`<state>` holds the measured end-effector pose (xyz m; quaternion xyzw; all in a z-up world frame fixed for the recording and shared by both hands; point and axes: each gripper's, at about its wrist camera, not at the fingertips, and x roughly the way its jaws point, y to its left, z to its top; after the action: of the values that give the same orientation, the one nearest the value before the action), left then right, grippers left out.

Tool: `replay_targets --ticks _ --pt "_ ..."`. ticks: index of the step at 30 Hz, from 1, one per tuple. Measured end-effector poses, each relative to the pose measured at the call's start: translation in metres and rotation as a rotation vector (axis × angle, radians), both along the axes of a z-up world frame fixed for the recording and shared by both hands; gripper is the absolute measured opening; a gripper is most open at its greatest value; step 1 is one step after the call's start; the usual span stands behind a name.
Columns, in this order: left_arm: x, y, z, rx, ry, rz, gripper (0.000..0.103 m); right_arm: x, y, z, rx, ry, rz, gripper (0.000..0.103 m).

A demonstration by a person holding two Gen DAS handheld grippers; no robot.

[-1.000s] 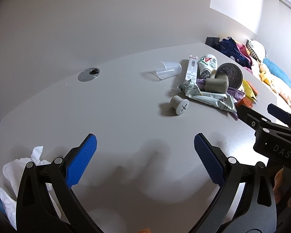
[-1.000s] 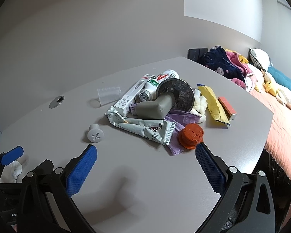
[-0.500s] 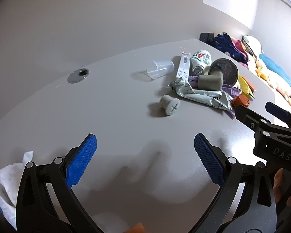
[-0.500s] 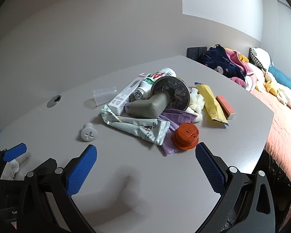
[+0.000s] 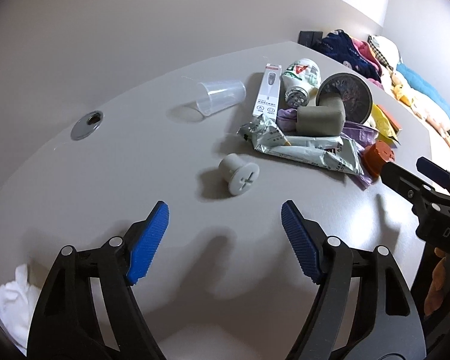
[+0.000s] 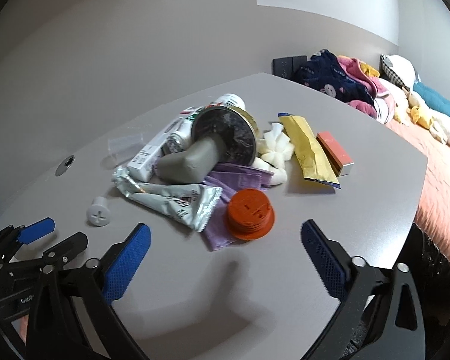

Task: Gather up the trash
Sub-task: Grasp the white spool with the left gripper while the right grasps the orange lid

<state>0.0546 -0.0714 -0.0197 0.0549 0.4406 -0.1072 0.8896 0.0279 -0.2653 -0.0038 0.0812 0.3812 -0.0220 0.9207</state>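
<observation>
Left gripper (image 5: 225, 234), jaws wide and empty, may knock the round white plug (image 5: 240, 174) rolling across the table (image 5: 105, 180) if one finger clips it

Readable text is sparse. Right hand-held gripper (image 5: 411, 177) body carries white letters "DAS", cut off at the frame edge. Left hand-held gripper (image 6: 49, 235) body shows "Gen", rest too blurred. Bottle (image 5: 300, 75) label has a large red "4". White box (image 5: 268, 90) and foil pouch (image 5: 309, 150) print illegible.
</observation>
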Motion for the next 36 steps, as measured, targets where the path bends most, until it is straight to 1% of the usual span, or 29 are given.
replay_targets --ticks 5,8,10,11,14,15,16,17,19,20,22,26,30,36 --pt "0.014 -0.008 -0.006 0.009 0.01 -0.019 0.075 0.008 -0.014 -0.011 0.029 0.017 -0.03 0.091" --pt "0.023 -0.012 -0.01 0.02 0.012 -0.023 0.075 0.016 -0.021 -0.018 0.037 0.035 -0.042 0.083" --pt "0.028 -0.013 -0.014 0.013 0.02 -0.024 0.075 0.02 -0.023 -0.022 0.038 0.046 -0.045 0.076" --pt "0.029 -0.012 -0.016 0.009 0.023 -0.024 0.075 0.022 -0.023 -0.025 0.036 0.05 -0.044 0.074" --pt "0.034 -0.011 -0.023 0.007 0.038 -0.019 0.075 0.027 -0.021 -0.029 0.017 0.057 -0.037 0.061" --pt "0.035 -0.01 -0.024 0.006 0.041 -0.017 0.074 0.028 -0.021 -0.03 0.013 0.057 -0.034 0.054" --pt "0.036 -0.009 -0.026 0.006 0.044 -0.015 0.07 0.029 -0.02 -0.031 0.019 0.056 -0.024 0.045" --pt "0.035 -0.009 -0.026 0.016 0.027 -0.01 0.068 0.029 -0.02 -0.032 0.038 0.054 -0.014 0.045" --pt "0.035 -0.007 -0.024 0.004 0.017 -0.008 0.052 0.03 -0.021 -0.032 0.042 0.052 -0.014 0.045" --pt "0.035 -0.006 -0.023 -0.003 0.015 -0.007 0.05 0.029 -0.021 -0.032 0.046 0.05 -0.014 0.045" --pt "0.037 -0.003 -0.022 -0.018 0.009 -0.01 0.034 0.028 -0.023 -0.032 0.065 0.051 -0.014 0.045" --pt "0.035 0.002 -0.019 -0.048 -0.006 -0.008 0.035 0.023 -0.027 -0.03 0.097 0.048 -0.016 0.045" --pt "0.025 0.004 -0.008 -0.066 -0.033 -0.017 0.034 0.014 -0.031 -0.023 0.115 0.032 -0.024 0.045" --pt "0.005 -0.002 0.009 -0.12 -0.039 -0.061 0.034 -0.007 -0.037 -0.007 0.135 -0.001 -0.035 0.045"
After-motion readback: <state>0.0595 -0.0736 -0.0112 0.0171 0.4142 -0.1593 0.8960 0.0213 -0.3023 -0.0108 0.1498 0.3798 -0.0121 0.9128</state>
